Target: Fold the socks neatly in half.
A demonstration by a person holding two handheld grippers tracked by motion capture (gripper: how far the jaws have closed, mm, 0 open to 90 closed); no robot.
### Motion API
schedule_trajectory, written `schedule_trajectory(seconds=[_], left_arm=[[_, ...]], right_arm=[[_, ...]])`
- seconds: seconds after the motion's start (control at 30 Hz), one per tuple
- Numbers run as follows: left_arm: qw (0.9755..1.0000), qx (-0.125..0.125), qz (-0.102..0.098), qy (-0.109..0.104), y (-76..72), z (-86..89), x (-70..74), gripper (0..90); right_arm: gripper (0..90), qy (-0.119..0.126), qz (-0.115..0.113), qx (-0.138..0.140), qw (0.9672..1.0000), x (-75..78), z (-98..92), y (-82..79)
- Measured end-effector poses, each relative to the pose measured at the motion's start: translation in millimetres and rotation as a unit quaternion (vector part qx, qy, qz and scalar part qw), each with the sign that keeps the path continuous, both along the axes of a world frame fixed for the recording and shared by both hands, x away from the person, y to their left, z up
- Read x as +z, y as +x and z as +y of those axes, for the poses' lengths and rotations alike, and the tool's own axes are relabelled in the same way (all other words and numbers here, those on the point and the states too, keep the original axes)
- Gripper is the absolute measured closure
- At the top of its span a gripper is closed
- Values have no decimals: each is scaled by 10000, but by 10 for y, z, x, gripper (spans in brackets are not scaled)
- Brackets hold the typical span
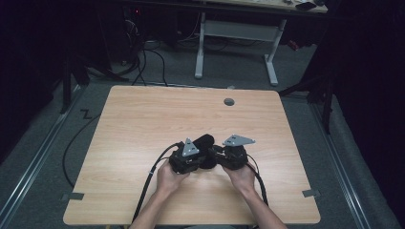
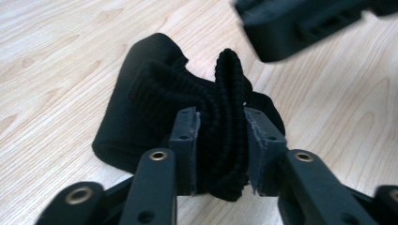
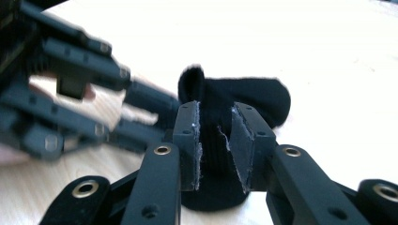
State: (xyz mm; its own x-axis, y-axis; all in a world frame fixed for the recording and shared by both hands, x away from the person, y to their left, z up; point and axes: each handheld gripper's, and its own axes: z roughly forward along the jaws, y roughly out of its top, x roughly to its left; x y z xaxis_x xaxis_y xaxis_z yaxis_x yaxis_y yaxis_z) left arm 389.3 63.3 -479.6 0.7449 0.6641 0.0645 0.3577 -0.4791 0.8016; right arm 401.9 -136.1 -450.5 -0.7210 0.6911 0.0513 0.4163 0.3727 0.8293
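Black jaws of the left gripper stand partly closed, pads pressing a bunched ribbed fold of the black sock, which lies on the wooden table near its front middle. Beside it, the right gripper has its jaws narrowed around another part of the sock, pads against the fabric. Both hands meet over the sock in the high view.

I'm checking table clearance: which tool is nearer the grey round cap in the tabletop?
Right. The right tool sits below the grey cap, slightly left of it; the left tool lies farther left, both at the black sock.
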Motion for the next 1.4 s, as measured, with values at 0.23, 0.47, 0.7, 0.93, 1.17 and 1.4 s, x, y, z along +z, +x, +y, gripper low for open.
schedule_trajectory(seconds=[0.23, 0.47, 0.7, 0.93, 1.17, 1.4], left_arm=[[9996, 120, 91, 253, 125, 14, -6, 749], [9996, 222, 110, 123, 209, 80, 28, 755], [10000, -70, 5, 39, 13, 32, 3, 700], [9998, -164, 63, 47, -65, -6, -49, 585], [9996, -43, 67, 255, -2, -20, -86, 634], [9995, 115, 25, 300, 60, 3, -92, 609]], right_arm=[[732, -145, 395, 6, 9991, -160, 42, 160], [673, -442, 521, 71, 9976, -417, 4, 86], [669, -626, 484, -22, 9969, -522, 89, 70], [657, -597, 530, -13, 9968, -515, 73, 51], [709, -405, 346, 46, 9986, -366, -82, -73], [734, -120, 93, -9, 9999, -103, -93, -18]])
